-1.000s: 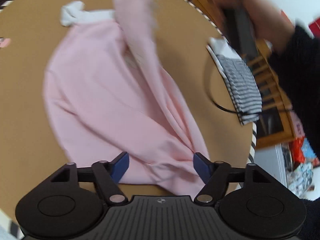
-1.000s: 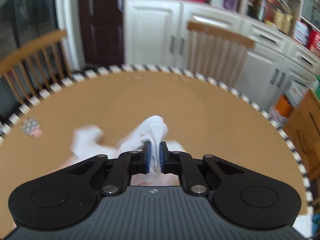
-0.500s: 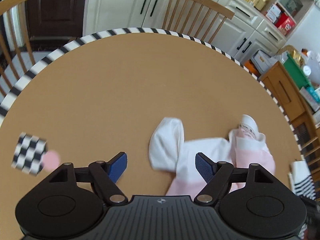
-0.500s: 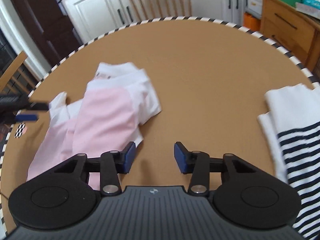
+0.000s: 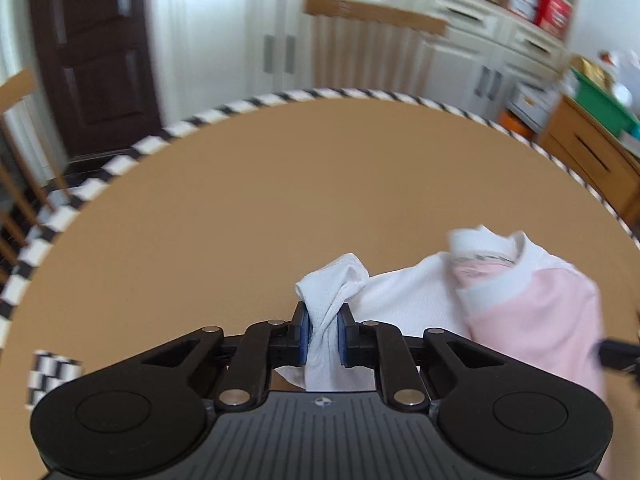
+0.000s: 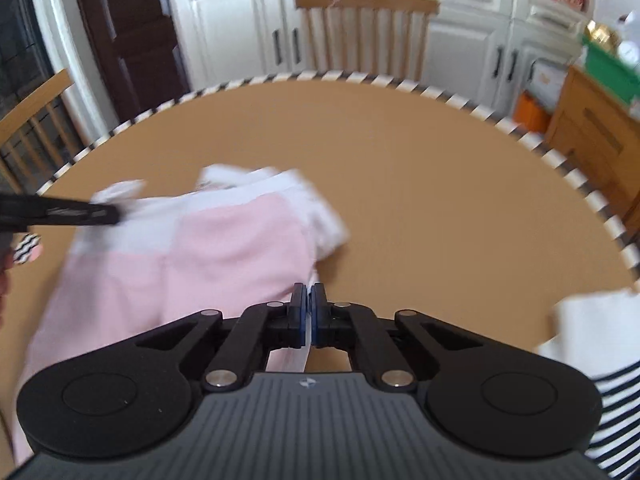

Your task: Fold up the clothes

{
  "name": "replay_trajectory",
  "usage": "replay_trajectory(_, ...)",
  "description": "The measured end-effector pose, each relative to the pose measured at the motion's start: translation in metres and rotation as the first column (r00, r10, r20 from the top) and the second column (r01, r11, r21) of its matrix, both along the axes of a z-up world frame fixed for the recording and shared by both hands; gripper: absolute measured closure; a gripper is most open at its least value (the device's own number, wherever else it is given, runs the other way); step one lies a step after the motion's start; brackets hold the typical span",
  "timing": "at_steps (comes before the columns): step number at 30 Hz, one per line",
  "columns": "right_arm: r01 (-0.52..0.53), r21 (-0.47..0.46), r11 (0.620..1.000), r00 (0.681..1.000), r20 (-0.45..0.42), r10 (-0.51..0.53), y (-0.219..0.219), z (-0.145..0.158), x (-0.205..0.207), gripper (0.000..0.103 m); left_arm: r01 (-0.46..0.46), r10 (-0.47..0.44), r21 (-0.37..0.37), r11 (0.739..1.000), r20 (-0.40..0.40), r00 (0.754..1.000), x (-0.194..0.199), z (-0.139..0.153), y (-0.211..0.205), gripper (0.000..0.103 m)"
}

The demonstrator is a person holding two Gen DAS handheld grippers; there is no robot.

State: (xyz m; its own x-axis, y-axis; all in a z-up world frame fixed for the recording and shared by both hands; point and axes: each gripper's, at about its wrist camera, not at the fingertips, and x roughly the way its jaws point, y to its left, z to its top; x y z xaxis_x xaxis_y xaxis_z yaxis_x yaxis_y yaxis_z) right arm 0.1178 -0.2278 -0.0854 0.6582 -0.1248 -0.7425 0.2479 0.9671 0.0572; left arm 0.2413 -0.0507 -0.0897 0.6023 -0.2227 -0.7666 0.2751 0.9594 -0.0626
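1. One pink-and-white shirt [image 6: 208, 248] lies rumpled on the round table [image 6: 420, 184].
2. Two grippers grip it: left gripper [image 5: 322, 330] clamps a white sleeve [image 5: 332, 292]; right gripper [image 6: 308, 316] pinches a thin white edge.
3. One striped garment [image 6: 600, 364] lies at the table's right edge.
4. Two chairs [image 6: 366, 32] stand beyond.

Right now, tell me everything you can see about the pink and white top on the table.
The pink and white top is a soft knit garment with a pink body, white sleeves and a white collar. It lies rumpled and partly folded on the round brown table. The left gripper is shut on a bunched white sleeve; the right gripper pinches a thin edge at the other side. A striped garment lies apart from it.
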Motion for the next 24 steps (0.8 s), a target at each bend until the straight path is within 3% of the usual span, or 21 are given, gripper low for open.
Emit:
replay_trajectory(5, 0.195, -0.195, 0.961, 0.981, 0.038, -0.191, -0.063, 0.024, -0.006, 0.102, -0.222, 0.220, 0.010, 0.975, 0.094, 0.971, 0.008, 0.016, 0.077, 0.088)
replay_trajectory(7, 0.248, -0.218, 0.944, 0.968, 0.020, -0.250, -0.080, 0.018, -0.008, 0.102, -0.267, 0.265, 0.014, 0.964, 0.080, 0.961, 0.009, 0.012, 0.097, 0.088)
replay_trajectory(9, 0.235, -0.202, 0.951, 0.969, -0.033, -0.247, -0.084, 0.000, -0.006, 0.102, -0.278, 0.278, 0.010, 0.960, 0.010, 0.960, 0.009, 0.002, 0.111, 0.087)
replay_trajectory(12, 0.208, -0.274, 0.939, 0.969, -0.075, -0.236, -0.078, -0.025, -0.001, 0.101, -0.302, 0.302, -0.012, 0.953, -0.008, 0.953, 0.002, -0.004, 0.128, 0.079)
replay_trajectory(13, 0.215, -0.274, 0.937, 0.965, -0.089, -0.248, -0.079, -0.031, 0.000, 0.100, -0.311, 0.311, -0.030, 0.950, -0.010, 0.950, -0.002, -0.003, 0.137, 0.069)
replay_trajectory(14, 0.230, -0.266, 0.936, 0.957, -0.113, -0.267, -0.081, -0.035, 0.001, 0.095, -0.320, 0.319, -0.037, 0.947, -0.017, 0.948, -0.003, -0.001, 0.143, 0.056)
replay_trajectory(15, 0.242, -0.265, 0.933, 0.947, -0.143, -0.286, -0.085, -0.038, 0.003, 0.086, -0.327, 0.327, -0.036, 0.944, -0.018, 0.945, -0.003, 0.002, 0.149, 0.052)
replay_trajectory(17, 0.272, -0.310, 0.911, 0.942, -0.107, -0.317, -0.085, -0.030, 0.002, 0.073, -0.333, 0.333, -0.020, 0.943, 0.019, 0.943, -0.004, 0.012, 0.158, 0.051)
replay_trajectory(19, 0.295, -0.347, 0.890, 0.947, -0.020, -0.322, -0.082, -0.016, 0.000, 0.070, -0.345, 0.344, -0.007, 0.938, 0.108, 0.933, -0.003, 0.029, 0.163, 0.052)
replay_trajectory(20, 0.267, -0.289, 0.919, 0.962, 0.027, -0.270, -0.079, -0.009, 0.004, 0.070, -0.324, 0.325, -0.027, 0.946, 0.143, 0.935, 0.000, 0.038, 0.162, 0.052)
replay_trajectory(22, 0.126, -0.070, 0.990, 0.990, 0.079, -0.120, -0.073, 0.001, 0.023, 0.071, -0.163, 0.172, -0.086, 0.983, 0.109, 0.979, 0.023, 0.048, 0.145, 0.052)
replay_trajectory(24, -0.002, 0.119, 0.993, 0.995, 0.098, -0.010, -0.066, -0.003, 0.057, 0.073, -0.001, 0.007, -0.117, 0.993, 0.051, 0.999, 0.048, 0.045, 0.113, 0.052)
